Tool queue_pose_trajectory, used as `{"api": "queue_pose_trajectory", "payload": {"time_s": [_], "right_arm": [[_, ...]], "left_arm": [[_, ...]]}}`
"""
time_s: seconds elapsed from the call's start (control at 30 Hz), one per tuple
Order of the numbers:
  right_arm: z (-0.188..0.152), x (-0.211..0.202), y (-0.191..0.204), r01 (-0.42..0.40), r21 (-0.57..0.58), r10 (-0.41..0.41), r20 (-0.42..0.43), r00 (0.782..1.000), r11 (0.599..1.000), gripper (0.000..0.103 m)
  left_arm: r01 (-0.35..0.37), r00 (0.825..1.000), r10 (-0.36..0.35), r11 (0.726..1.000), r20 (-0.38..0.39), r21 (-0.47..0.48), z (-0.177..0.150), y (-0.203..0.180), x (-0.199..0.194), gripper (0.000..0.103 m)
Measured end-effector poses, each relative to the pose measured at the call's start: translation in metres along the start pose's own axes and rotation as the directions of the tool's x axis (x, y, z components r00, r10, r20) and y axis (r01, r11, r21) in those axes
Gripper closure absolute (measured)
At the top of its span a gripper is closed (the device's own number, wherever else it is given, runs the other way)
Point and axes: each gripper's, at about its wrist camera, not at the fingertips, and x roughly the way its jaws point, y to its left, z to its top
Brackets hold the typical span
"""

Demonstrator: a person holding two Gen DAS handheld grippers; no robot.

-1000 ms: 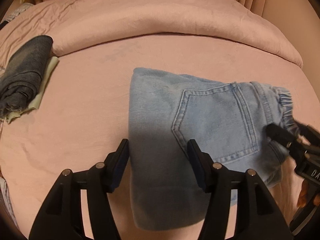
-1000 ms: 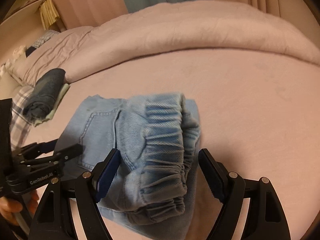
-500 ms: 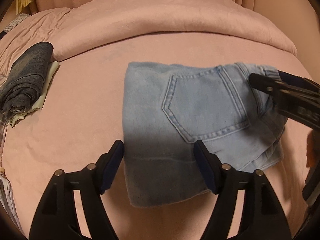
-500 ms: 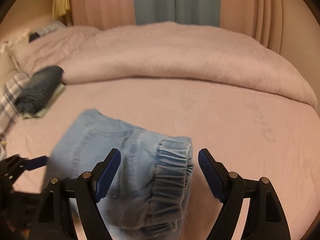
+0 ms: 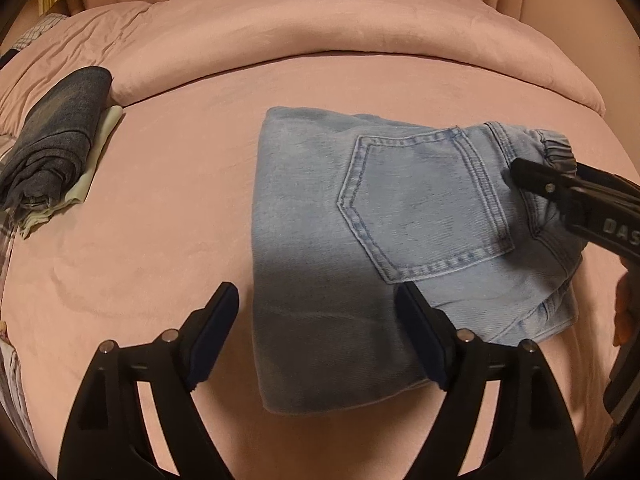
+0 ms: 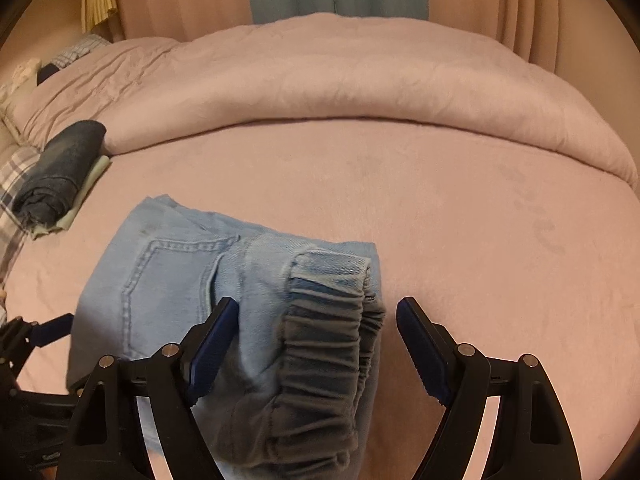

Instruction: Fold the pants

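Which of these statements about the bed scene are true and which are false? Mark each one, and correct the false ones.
1. The light blue pants lie folded on the pink bed. True.
2. The left gripper is clamped on the pants. False: its jaws stand open above the near edge and grip nothing.
3. A back pocket faces up on the folded pants. True.
4. The dark folded jeans lie on top of the light blue pants. False: they lie apart, at the far left of the bed, on a pale cloth.
5. The right gripper is open, with the elastic waistband between its fingers. True.
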Motion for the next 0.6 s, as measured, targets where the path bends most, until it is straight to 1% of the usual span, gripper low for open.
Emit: {"api": "queue_pose_trajectory", "payload": {"time_s": [0.07, 0.1, 0.13, 0.17, 0.27, 0.33, 0.37, 0.47, 0.53, 0.6], "right_arm": [[0.001, -0.007, 0.001, -0.006, 0.003, 0.006, 0.019, 1.000, 1.000, 0.021], [0.000, -0.011, 0.001, -0.009, 0.007, 0.008, 0.027, 1.000, 1.000, 0.021], [0.000, -0.013, 0.001, -0.009, 0.011, 0.009, 0.031, 0.999, 1.000, 0.021], [-0.001, -0.016, 0.001, -0.011, 0.014, 0.010, 0.035, 0.999, 1.000, 0.021], [-0.006, -0.016, 0.001, -0.003, 0.014, 0.003, 0.029, 1.000, 1.000, 0.021], [-0.011, -0.012, -0.001, 0.003, 0.019, -0.003, 0.010, 1.000, 1.000, 0.021], [-0.013, -0.008, -0.001, 0.007, 0.022, -0.007, -0.003, 1.000, 1.000, 0.021], [-0.022, 0.008, -0.004, 0.005, 0.038, -0.002, -0.064, 0.998, 0.999, 0.021], [-0.026, 0.013, -0.006, -0.009, 0.054, 0.013, -0.082, 0.997, 0.999, 0.021], [-0.026, 0.010, -0.008, -0.021, 0.074, 0.027, -0.081, 0.996, 0.997, 0.021]], "left_arm": [[-0.038, 0.999, 0.038, 0.999, 0.010, -0.001, 0.000, -0.002, -0.002, 0.014], [-0.045, 0.999, 0.045, 0.999, 0.022, -0.002, 0.000, -0.002, -0.004, 0.013], [-0.042, 0.999, 0.042, 0.999, 0.034, -0.007, 0.000, -0.002, -0.006, 0.011], [-0.034, 0.998, 0.035, 0.999, 0.045, -0.018, 0.001, -0.001, -0.008, 0.007], [-0.011, 0.998, 0.014, 0.998, 0.062, -0.055, 0.004, 0.003, -0.011, 0.002], [-0.014, 0.998, 0.018, 0.997, 0.063, -0.071, 0.007, 0.004, -0.009, 0.001], [-0.028, 0.998, 0.033, 0.997, 0.059, -0.077, 0.008, 0.004, -0.006, 0.001], [-0.049, 0.998, 0.051, 0.996, 0.027, -0.081, 0.010, 0.004, 0.003, 0.001], [-0.055, 0.998, 0.057, 0.996, 0.013, -0.073, 0.009, 0.001, 0.005, 0.001], [-0.062, 0.998, 0.063, 0.996, 0.012, -0.061, 0.008, 0.000, 0.004, 0.001]]}}
